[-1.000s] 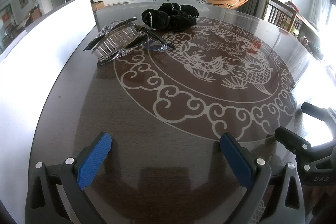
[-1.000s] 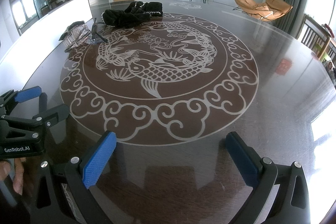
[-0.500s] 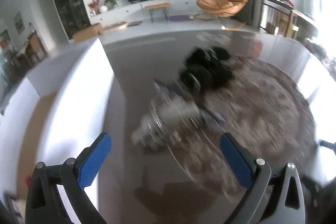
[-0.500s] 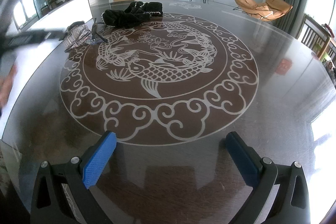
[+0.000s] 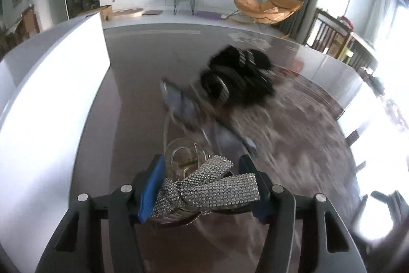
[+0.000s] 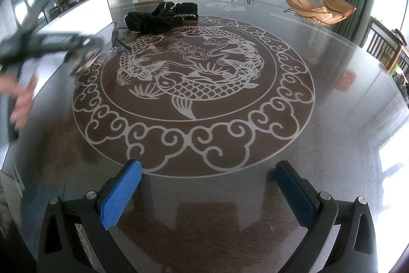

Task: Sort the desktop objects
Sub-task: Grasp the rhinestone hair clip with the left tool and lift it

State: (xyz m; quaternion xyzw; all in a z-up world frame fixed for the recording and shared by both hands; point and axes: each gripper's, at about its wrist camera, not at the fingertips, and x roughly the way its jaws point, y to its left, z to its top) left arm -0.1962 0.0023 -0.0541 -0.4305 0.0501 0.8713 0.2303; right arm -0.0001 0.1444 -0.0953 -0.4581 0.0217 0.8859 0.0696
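Daylight floods in from the right of both pairs of tongs, burning the window area to pure white and laying glare on the glossy table. The white board to the left is blown out too. In the left wrist view everything beyond the tongs smears with motion blur — only the rhinestone clip between them is sharp. The right view is crisp, save a blurred hand far left. Fisheye bending and dark corners frame both.

1. Rhinestone bow hair clip, silver with clear claw, is sitting clamped between jaws.
2. Glasses are lying beyond it, blurred.
3. Black fuzzy bag is resting farther back.
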